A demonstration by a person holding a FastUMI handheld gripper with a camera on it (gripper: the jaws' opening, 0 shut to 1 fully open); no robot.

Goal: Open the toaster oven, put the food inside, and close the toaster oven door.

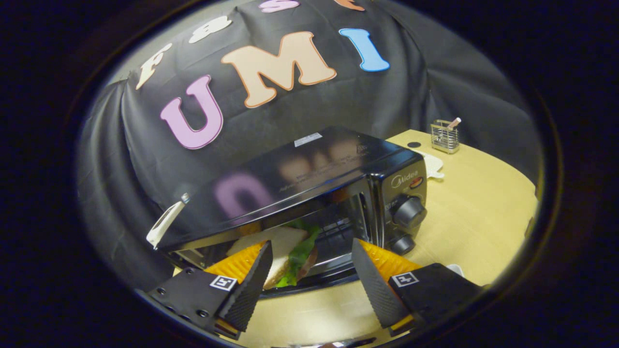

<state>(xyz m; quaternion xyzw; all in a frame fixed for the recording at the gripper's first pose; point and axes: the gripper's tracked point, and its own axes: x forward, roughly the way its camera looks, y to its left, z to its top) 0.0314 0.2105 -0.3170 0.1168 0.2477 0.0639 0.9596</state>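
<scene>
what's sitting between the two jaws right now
In the gripper view, a white-bread sandwich with green lettuce on an orange plate lies between the open jaws of the gripper, at the mouth of the black toaster oven.

Light wooden table (pixel 483 217), toaster oven (pixel 309 193) on it, small wire holder (pixel 445 136) behind.

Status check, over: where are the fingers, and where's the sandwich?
Gripper open, fingers apart, touching nothing. Sandwich on orange plate inside toaster oven, just ahead of fingers. Oven door down, not yet closed.
</scene>
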